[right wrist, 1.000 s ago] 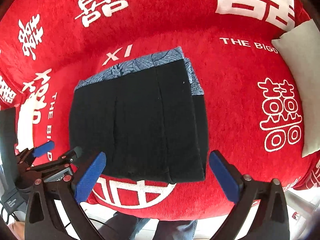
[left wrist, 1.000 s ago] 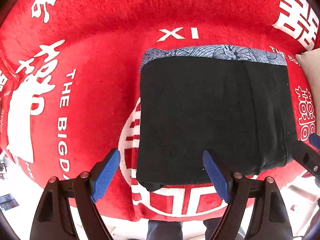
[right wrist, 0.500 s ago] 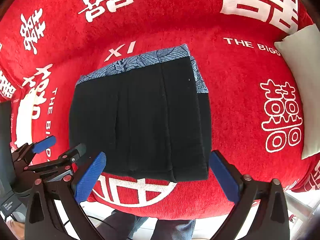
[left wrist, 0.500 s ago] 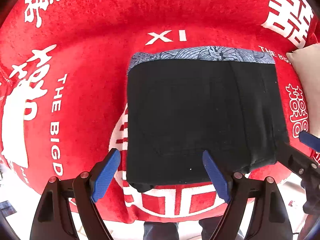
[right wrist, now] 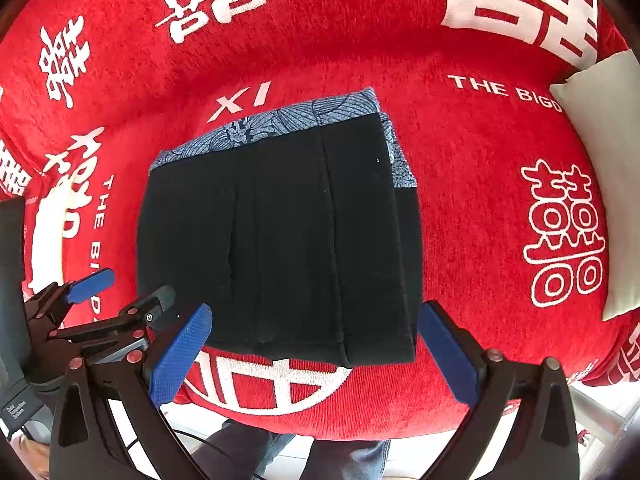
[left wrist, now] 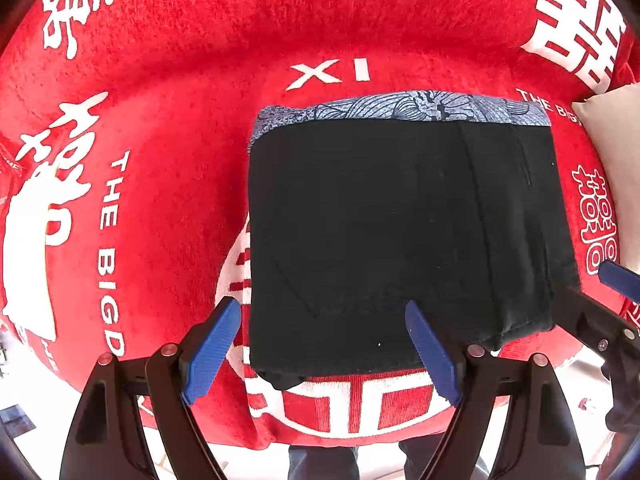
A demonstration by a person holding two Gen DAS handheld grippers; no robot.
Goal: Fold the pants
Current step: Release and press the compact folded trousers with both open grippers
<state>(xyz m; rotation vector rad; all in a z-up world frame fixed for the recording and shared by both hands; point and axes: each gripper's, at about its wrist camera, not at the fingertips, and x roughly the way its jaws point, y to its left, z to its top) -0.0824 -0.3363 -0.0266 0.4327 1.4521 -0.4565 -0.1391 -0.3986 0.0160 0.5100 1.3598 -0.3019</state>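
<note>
the black pants (left wrist: 400, 232) lie folded into a compact, squarish stack on the red cover (left wrist: 180, 152) with its white lettering, near the front edge where the person stands. a strip of blue patterned lining (left wrist: 400, 108) peeks out along the far edge, so the layers are not quite flush there. my guess is the bundle sits this close to the edge simply because it is within easy reach, and the folding looks finished or nearly so. a pale cushion (right wrist: 600, 160) rests off to the right, well apart from the pants.

both tools hang above the near edge of the stack, pointing down at it. the left gripper (left wrist: 320, 344) has its blue pads spread wide, nothing between them, and i see no contact with the cloth; it hovers over the near left corner. the right gripper (right wrist: 316, 352) is likewise spread wide and empty, straddling the near right part of the bundle from above, not pressing it. held like this, they look to be checking or leaving the fold rather than taking hold.
</note>
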